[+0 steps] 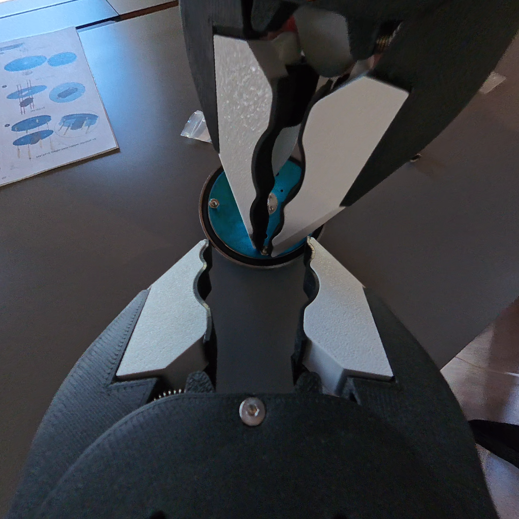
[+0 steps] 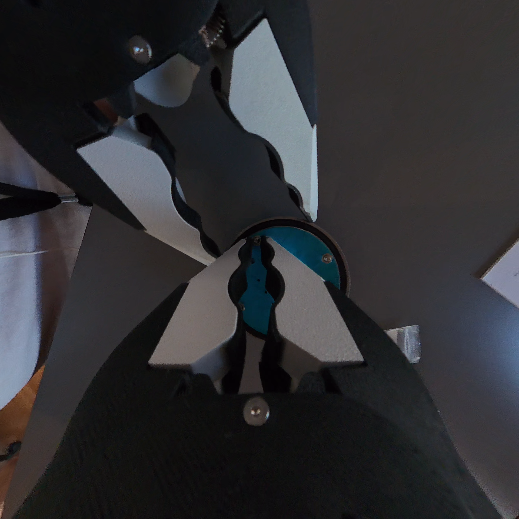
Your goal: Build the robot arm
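A blue disc lies inside a black ring on the dark grey table. My right gripper reaches down over the disc. It is shut on a small silver screw at the disc's edge. My left gripper is open. Its fingertips sit at the ring's rim, one on each side of the right gripper's tips. A second small screw stands in the disc.
A printed sheet with blue diagrams lies on the table beside the disc. A small clear plastic bag lies near the ring. A person's white clothing and wooden floor show past the table edge. My left and right fingertips are right by each other.
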